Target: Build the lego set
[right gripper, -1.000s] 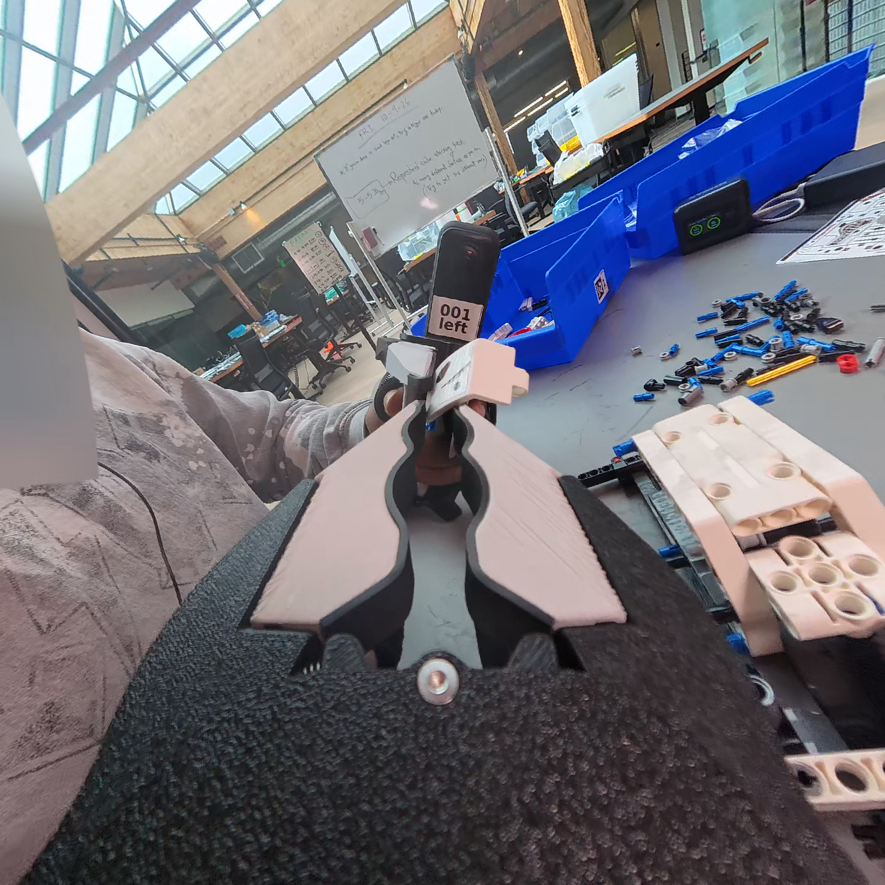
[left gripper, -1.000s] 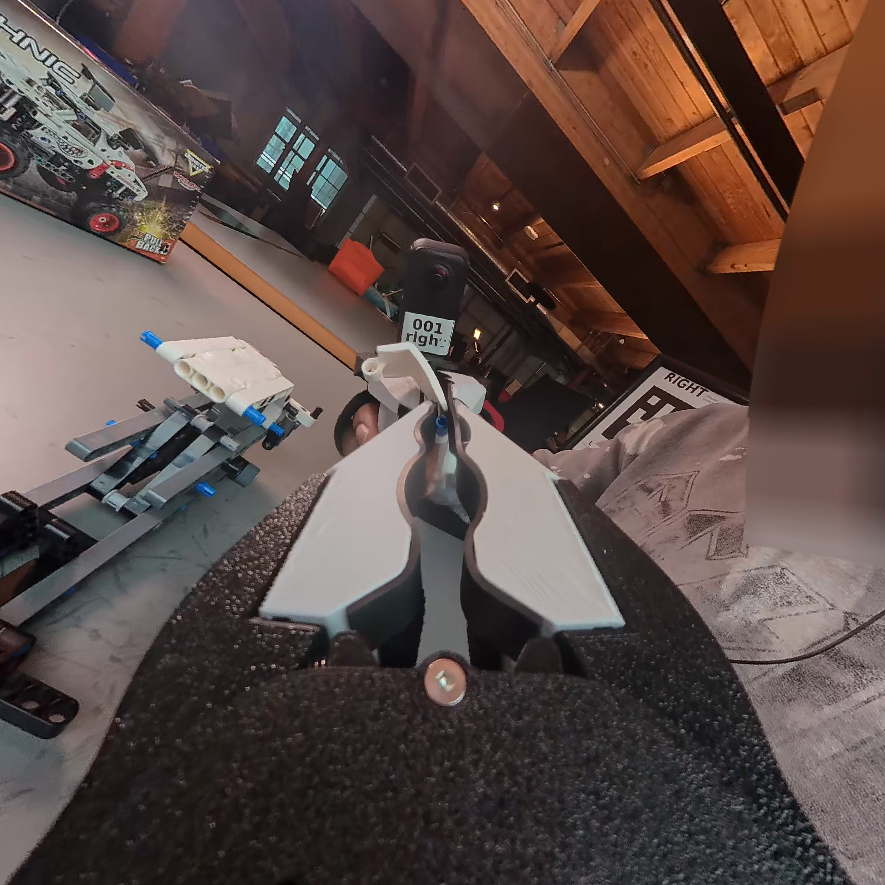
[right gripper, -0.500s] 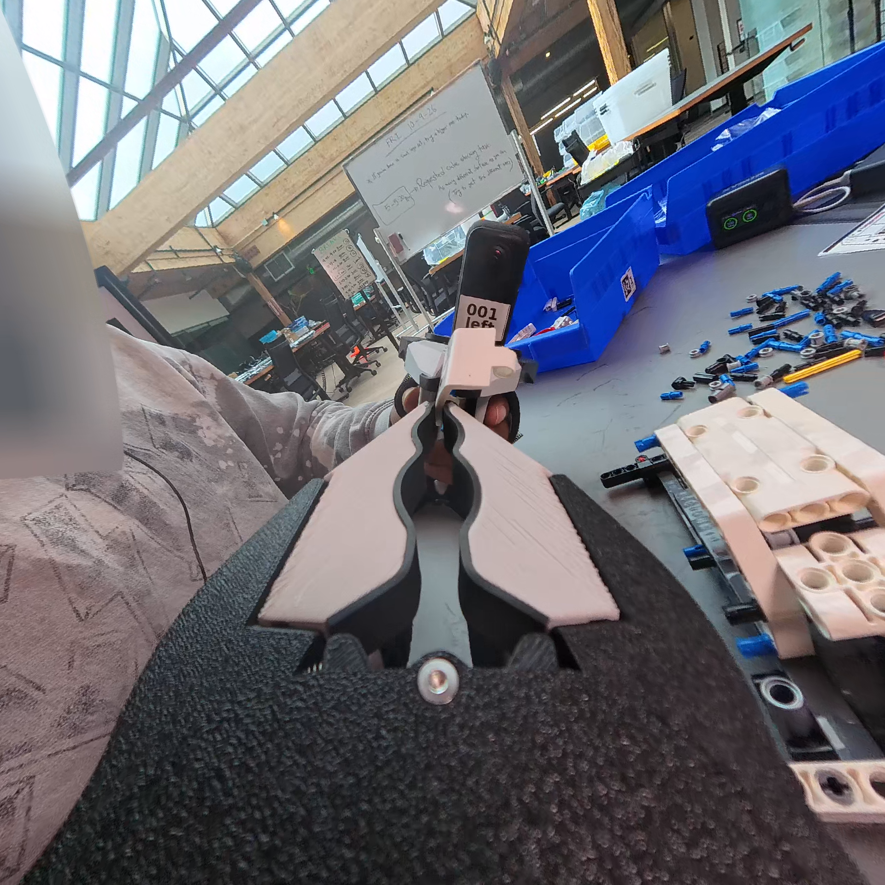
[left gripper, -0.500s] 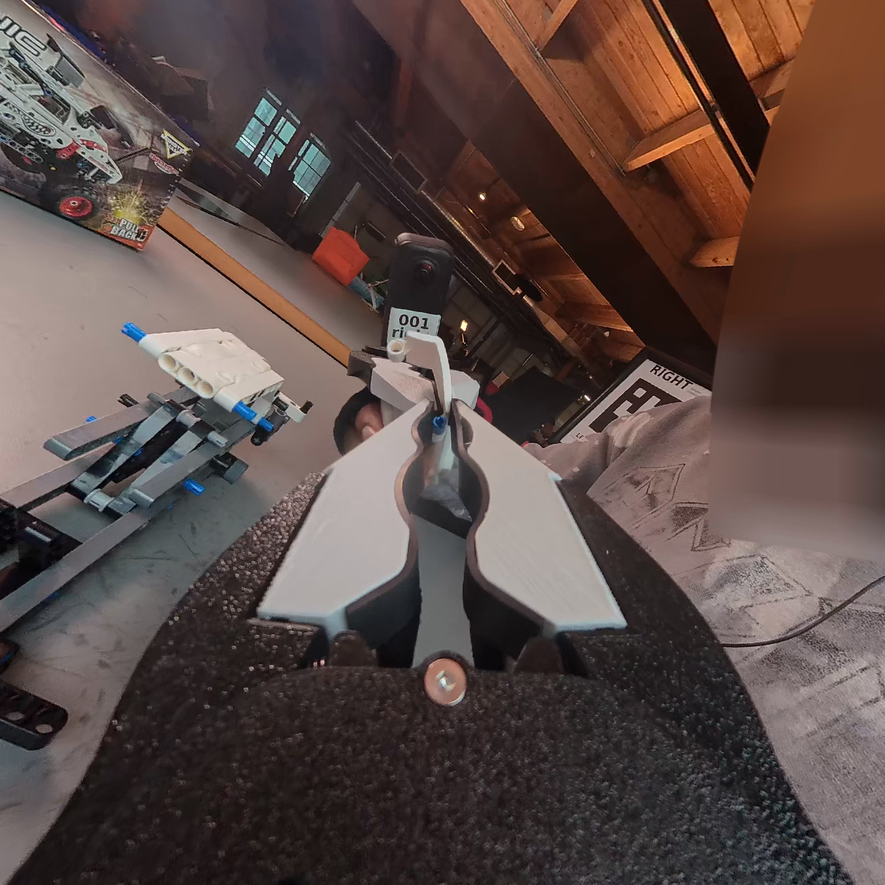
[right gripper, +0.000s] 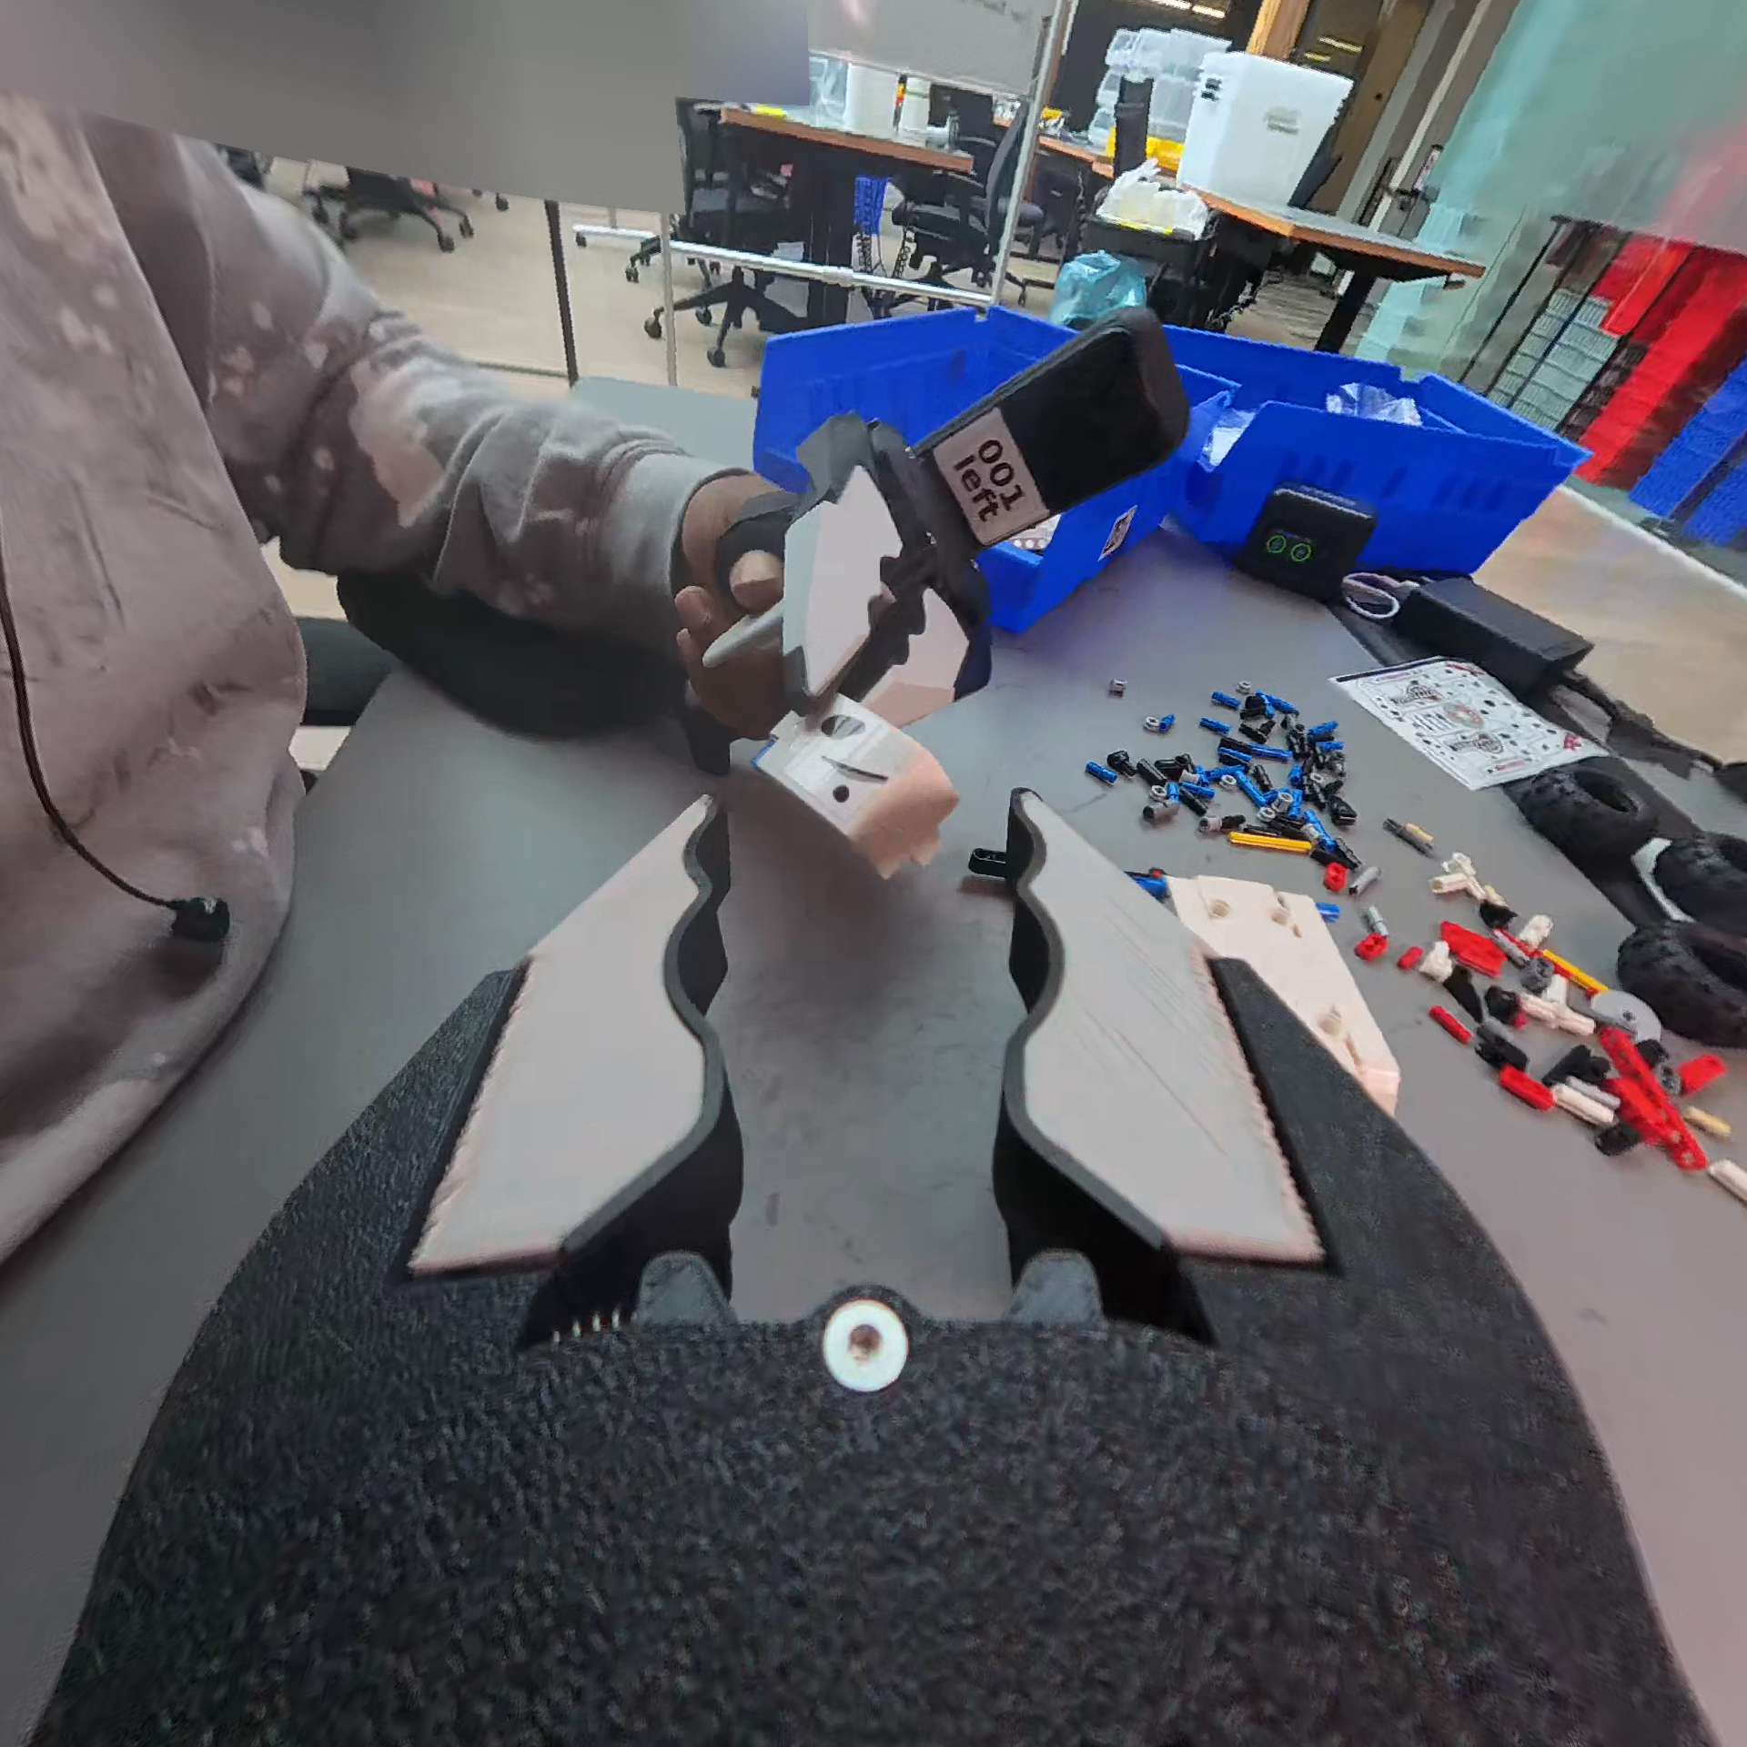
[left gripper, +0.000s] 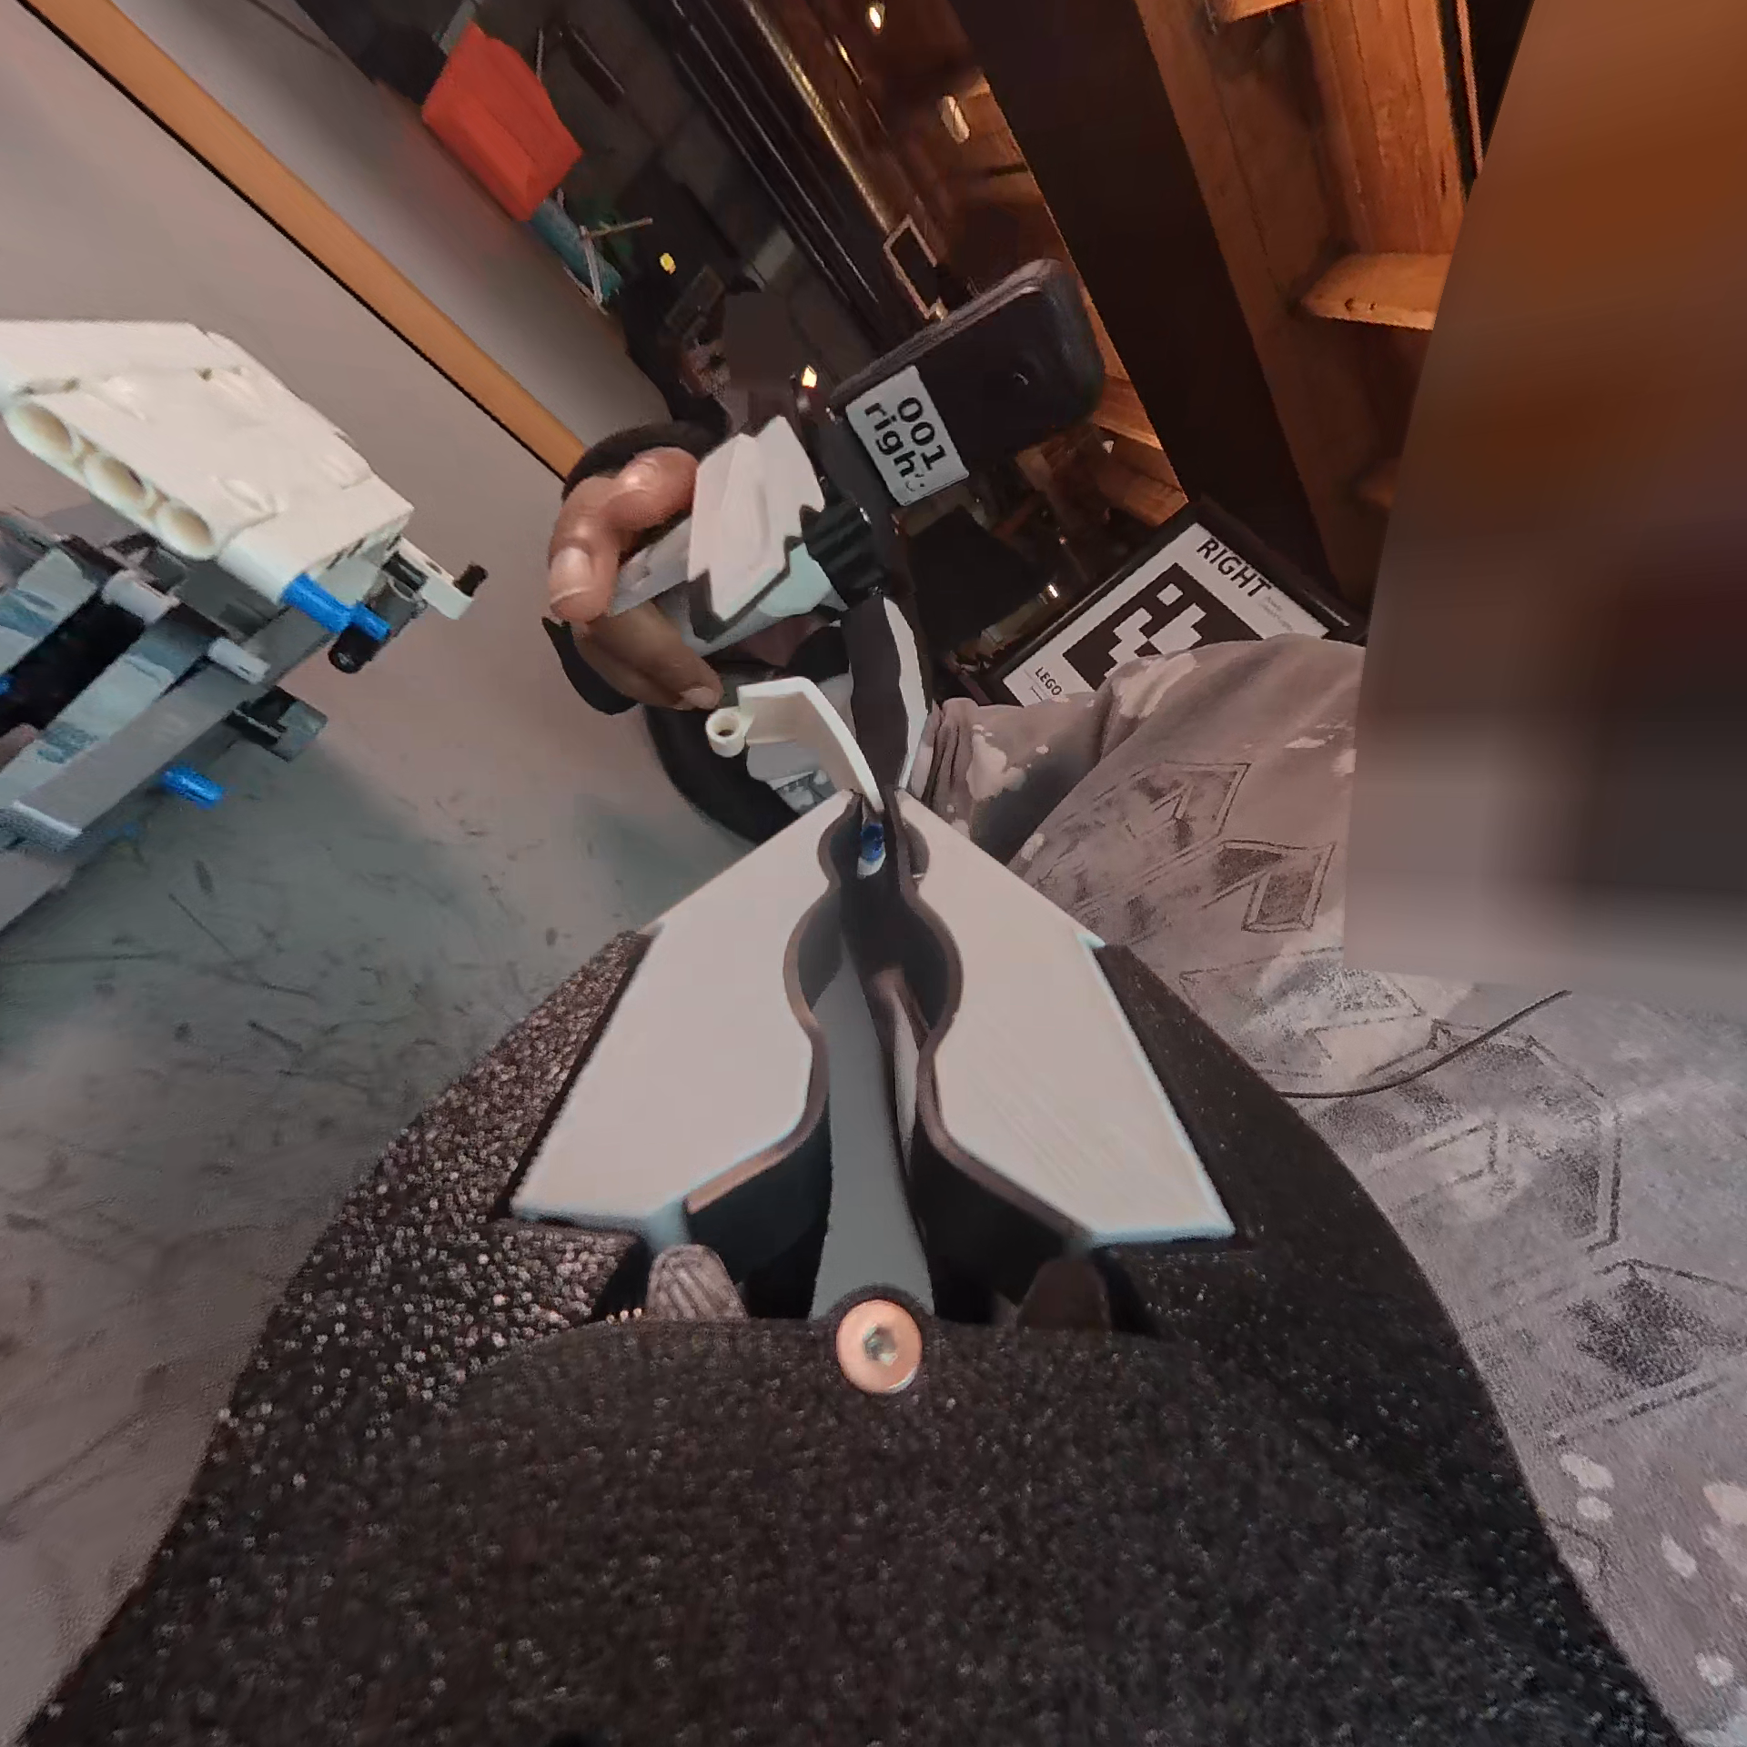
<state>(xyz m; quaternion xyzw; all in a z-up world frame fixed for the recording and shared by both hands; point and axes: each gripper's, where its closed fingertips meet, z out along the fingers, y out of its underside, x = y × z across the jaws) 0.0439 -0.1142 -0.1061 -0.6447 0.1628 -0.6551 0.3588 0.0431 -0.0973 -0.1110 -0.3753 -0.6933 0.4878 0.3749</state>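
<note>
While the left tongs (left gripper: pixel 874 813) clamp a white curved panel (left gripper: pixel 794 728), the right tongs (right gripper: pixel 865 813) gape wide. Both hang above the tabletop (right gripper: pixel 454 851).

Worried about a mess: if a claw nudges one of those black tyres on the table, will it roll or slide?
The tyres look like knobbly rubber, so they would probably grip rather than slide. They seem to lie flat, so rolling looks unlikely. Probably light, they may just scoot.

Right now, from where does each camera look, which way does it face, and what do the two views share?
Left wrist view: sits behind the left gripper, shut on a white panel piece; faces the right gripper, the person's hand and sleeve.
Right wrist view: sits behind the open right gripper; faces the left gripper, the grey table and loose lego parts.
Shared: the white panel piece and both grippers.
</note>
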